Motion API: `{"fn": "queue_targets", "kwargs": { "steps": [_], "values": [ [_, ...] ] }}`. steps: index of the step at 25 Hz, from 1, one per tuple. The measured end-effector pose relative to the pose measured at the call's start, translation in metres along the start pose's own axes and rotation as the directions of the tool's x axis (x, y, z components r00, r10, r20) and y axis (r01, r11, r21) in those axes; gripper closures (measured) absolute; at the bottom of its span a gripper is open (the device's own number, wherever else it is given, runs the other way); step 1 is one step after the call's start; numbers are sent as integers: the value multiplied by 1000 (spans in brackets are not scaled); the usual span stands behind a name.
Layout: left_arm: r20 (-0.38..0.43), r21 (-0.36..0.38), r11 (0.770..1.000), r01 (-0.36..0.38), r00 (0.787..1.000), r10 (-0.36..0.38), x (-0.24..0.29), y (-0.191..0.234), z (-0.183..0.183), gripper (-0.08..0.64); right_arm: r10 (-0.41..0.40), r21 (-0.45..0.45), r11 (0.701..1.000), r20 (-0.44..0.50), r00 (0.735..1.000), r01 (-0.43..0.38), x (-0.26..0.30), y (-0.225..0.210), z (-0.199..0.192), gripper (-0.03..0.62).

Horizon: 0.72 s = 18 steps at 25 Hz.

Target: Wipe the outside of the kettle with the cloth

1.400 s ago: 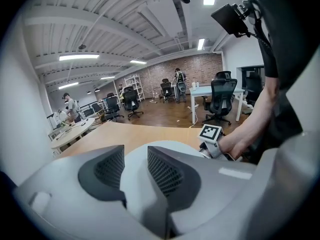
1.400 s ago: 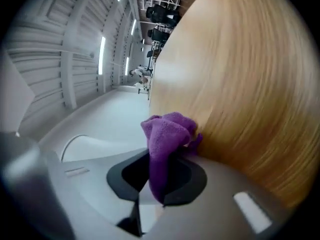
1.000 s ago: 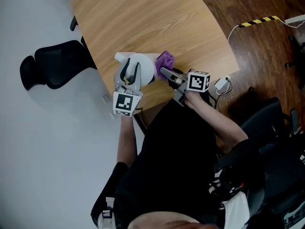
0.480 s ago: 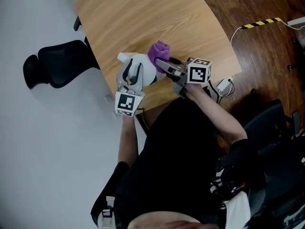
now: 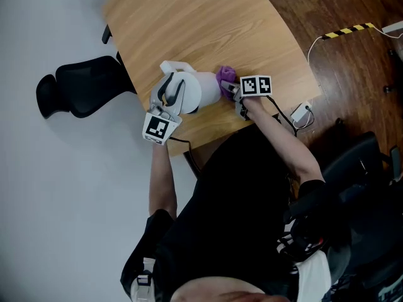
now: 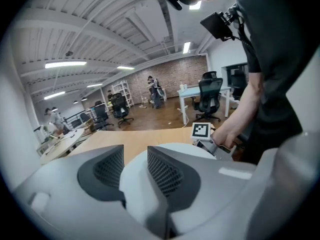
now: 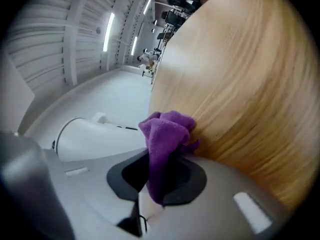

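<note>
The left tongs (image 6: 134, 169) are clamping the handle of the kettle (image 5: 200, 90); the right tongs (image 7: 160, 178) are pinching the cloth (image 7: 166, 131), which is risking snagging on the counter (image 5: 208, 24) and slipping free

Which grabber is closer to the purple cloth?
Right. The right gripper pinches the purple cloth against the side of the kettle. The left gripper is on the kettle's other side, clamped on its handle, apart from the cloth.

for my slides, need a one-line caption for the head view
Left gripper clamps the kettle on a wooden table while the right gripper holds a purple cloth at its side
</note>
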<state>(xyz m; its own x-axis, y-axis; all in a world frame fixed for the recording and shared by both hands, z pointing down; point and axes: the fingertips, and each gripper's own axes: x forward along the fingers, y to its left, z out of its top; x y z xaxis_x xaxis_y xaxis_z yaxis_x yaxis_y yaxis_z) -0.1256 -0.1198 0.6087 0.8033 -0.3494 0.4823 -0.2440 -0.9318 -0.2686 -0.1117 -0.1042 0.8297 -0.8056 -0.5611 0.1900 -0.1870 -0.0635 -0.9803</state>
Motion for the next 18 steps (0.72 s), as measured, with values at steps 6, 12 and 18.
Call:
{"fn": "queue_targets", "kwargs": {
  "steps": [6,12,18],
  "values": [
    [-22,-298,954,-42,999,37,-12,21,19,548,287,-58,958,202,936,-281,-45,94,26,540],
    [-155,-310,936,-167,980,123,-10,4,-3,548,554,-118,832,222,802,-542,-64,211,18,541],
    [-145,-281,940,-192,977,156,-10,3,0,548,273,-51,962,194,942,-268,-22,87,14,541]
  ]
}}
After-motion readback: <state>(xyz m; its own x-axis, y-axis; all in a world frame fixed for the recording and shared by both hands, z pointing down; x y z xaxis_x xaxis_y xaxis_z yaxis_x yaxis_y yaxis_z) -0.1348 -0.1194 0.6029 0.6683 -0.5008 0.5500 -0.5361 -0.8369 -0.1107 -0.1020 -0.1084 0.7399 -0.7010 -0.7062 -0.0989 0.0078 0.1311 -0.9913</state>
